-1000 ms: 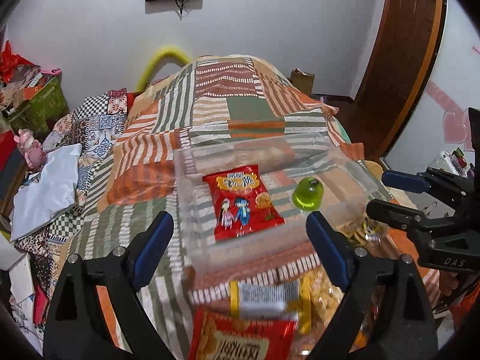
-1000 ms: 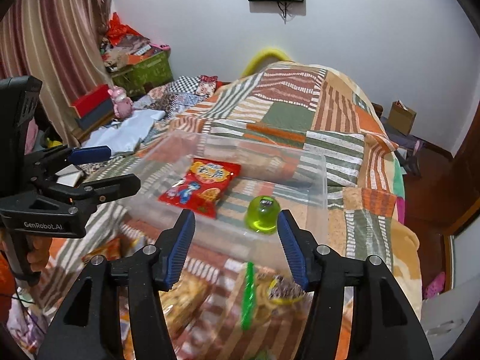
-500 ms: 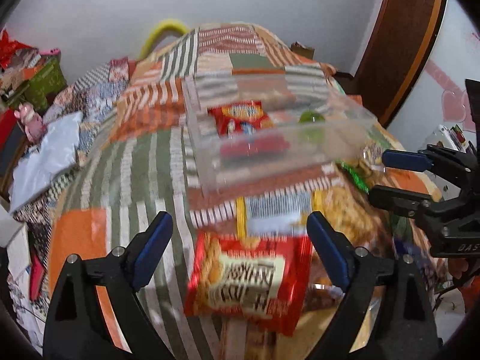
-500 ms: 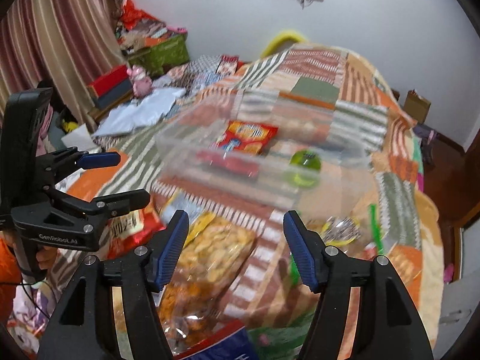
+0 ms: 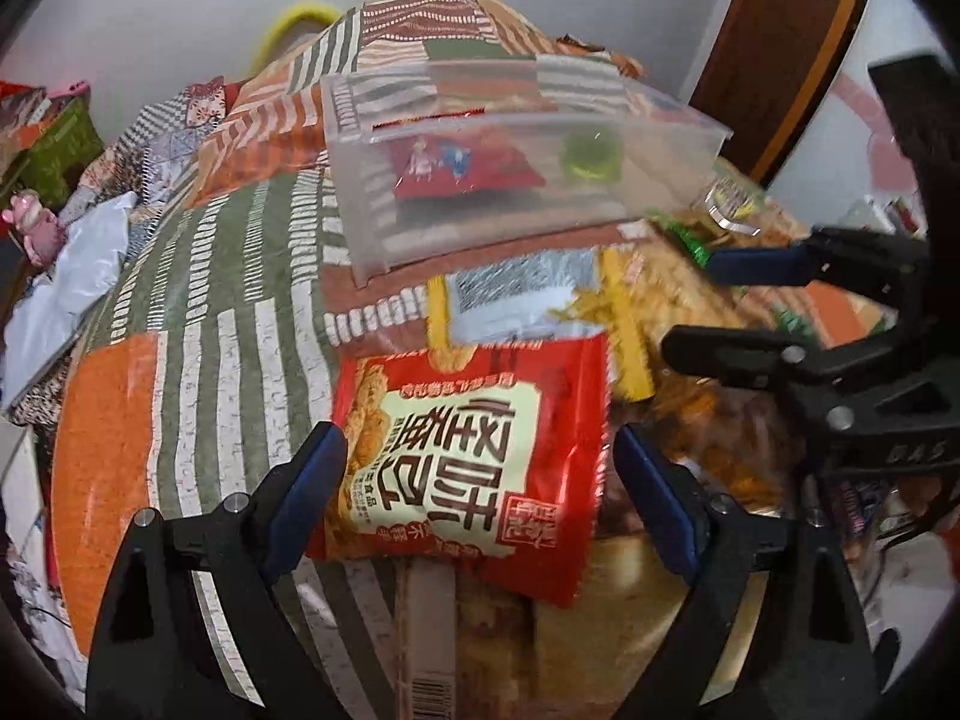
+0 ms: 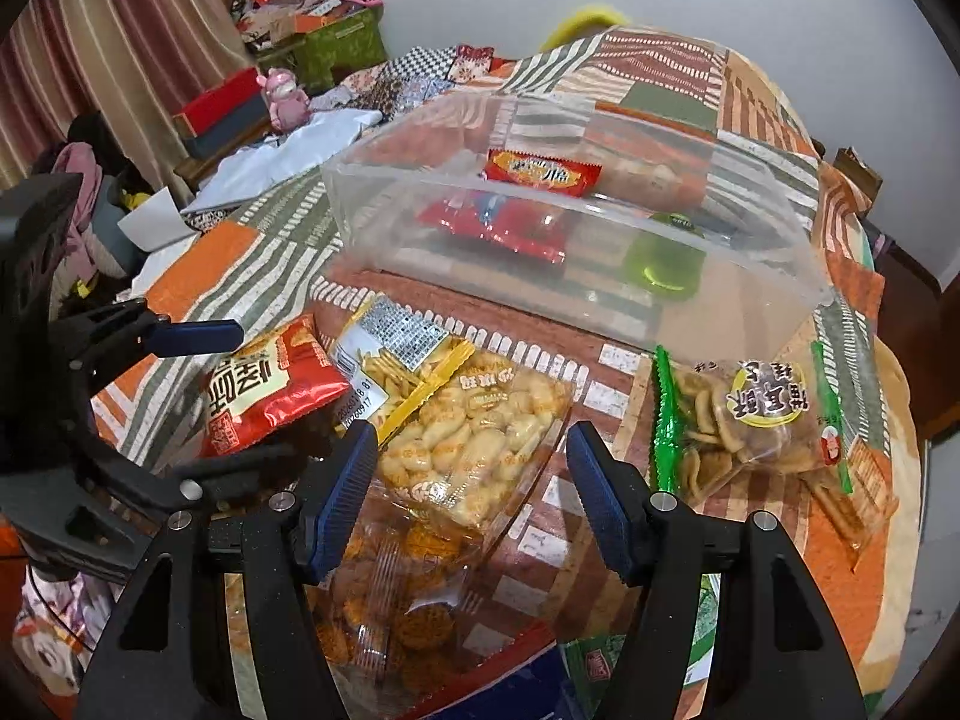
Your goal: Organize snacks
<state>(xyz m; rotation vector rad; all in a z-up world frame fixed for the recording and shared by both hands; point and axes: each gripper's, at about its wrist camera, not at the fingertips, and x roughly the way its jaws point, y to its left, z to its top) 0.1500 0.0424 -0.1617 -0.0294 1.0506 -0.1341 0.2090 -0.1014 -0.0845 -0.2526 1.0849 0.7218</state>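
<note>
A clear plastic bin (image 5: 528,228) (image 6: 750,324) stands on the patchwork bedspread and holds a small red snack bag (image 5: 462,171) (image 6: 540,171) and a green jelly cup (image 5: 588,156) (image 6: 663,261). My left gripper (image 5: 480,471) is open, its fingers on either side of a red snack packet (image 5: 474,444) (image 6: 264,390). My right gripper (image 6: 471,471) is open over a clear bag of pale puffs (image 6: 474,444). A yellow-edged stick-snack bag (image 6: 396,360) and a green-edged chip bag (image 6: 750,426) lie in front of the bin.
More snack bags lie under my right gripper near the front edge (image 6: 408,606). A pink toy (image 6: 285,99), boxes and white paper (image 6: 288,150) sit to the left of the bed. A wooden door (image 5: 786,42) is at the right.
Both grippers have pulled back from the bin and dropped toward the loose snacks. The red packet now lies between my left fingers and the puff bag between my right fingers.
</note>
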